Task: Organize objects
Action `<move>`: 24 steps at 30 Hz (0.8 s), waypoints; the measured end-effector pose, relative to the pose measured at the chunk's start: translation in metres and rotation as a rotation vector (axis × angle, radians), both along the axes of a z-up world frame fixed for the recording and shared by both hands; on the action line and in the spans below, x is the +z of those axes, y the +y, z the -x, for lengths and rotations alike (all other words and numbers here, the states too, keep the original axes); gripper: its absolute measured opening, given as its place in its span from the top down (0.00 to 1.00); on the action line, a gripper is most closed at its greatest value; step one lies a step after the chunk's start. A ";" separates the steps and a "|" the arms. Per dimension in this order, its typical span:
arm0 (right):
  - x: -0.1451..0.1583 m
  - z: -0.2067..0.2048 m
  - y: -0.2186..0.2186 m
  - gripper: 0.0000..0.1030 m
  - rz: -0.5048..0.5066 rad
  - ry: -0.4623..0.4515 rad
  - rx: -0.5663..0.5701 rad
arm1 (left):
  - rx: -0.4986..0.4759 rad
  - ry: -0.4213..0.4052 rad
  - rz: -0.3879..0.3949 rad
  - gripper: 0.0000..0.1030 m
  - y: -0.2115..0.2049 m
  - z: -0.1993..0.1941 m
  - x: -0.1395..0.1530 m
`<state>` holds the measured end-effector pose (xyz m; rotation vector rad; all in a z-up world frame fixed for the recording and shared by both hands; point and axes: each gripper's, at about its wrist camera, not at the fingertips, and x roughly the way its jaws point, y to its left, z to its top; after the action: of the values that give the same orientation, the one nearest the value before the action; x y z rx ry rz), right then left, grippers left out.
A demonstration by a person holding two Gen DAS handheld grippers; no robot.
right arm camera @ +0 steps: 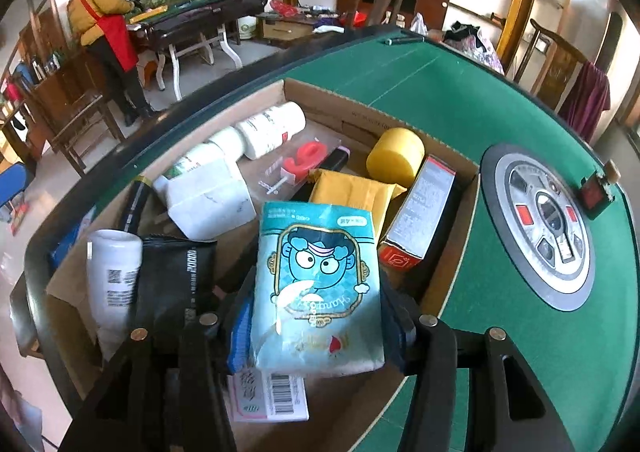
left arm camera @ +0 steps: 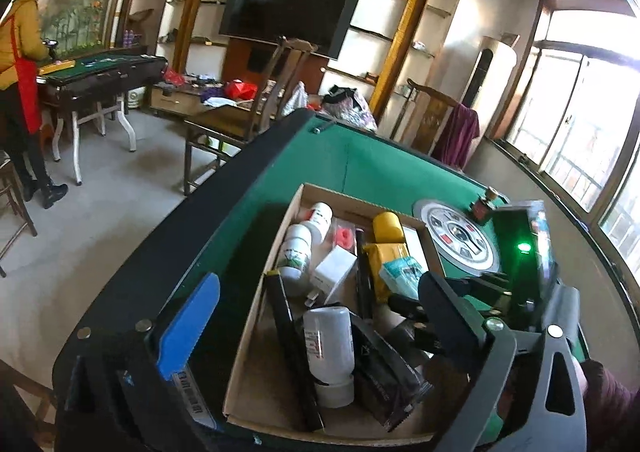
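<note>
A cardboard box [left arm camera: 248, 332] sits on the green table [left arm camera: 360, 164]. It holds white bottles [left arm camera: 328, 344], a yellow cylinder [right arm camera: 395, 158], a yellow packet [right arm camera: 352, 194], black pouches [right arm camera: 172, 284] and a red-and-white carton [right arm camera: 420, 212]. My right gripper [right arm camera: 316, 316] is shut on a teal tissue pack [right arm camera: 316, 284] with a cartoon face, held over the box; it also shows in the left wrist view [left arm camera: 400, 272]. My left gripper [left arm camera: 320, 332] is open over the box's near left side, with its blue finger [left arm camera: 188, 328] outside the box wall.
A round dial panel [right arm camera: 540, 224] is set in the table's middle, with a small dark bottle [right arm camera: 598, 188] beyond it. Wooden chairs [left arm camera: 276, 92] stand behind the table. A person in yellow [left arm camera: 20, 72] stands at another table at far left. Windows are at right.
</note>
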<state>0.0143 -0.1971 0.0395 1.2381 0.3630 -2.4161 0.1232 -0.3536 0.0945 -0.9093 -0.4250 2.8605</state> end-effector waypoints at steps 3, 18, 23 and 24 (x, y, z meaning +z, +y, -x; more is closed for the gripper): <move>0.015 -0.011 0.005 0.25 0.005 0.056 0.002 | 0.014 0.000 -0.005 0.01 0.001 -0.001 0.002; 0.044 -0.047 0.045 0.08 -0.003 0.213 -0.055 | 0.071 0.032 0.106 0.01 0.036 -0.011 0.018; 0.042 -0.046 0.067 0.07 0.026 0.205 -0.088 | 0.155 0.095 0.227 0.00 0.056 -0.020 0.031; 0.042 -0.045 0.074 0.07 0.036 0.202 -0.098 | 0.174 0.105 0.248 0.00 0.059 -0.022 0.034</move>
<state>0.0597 -0.1232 0.0819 1.0209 0.3219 -2.6281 0.1448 -0.2944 0.1290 -0.7861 -0.1471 3.1558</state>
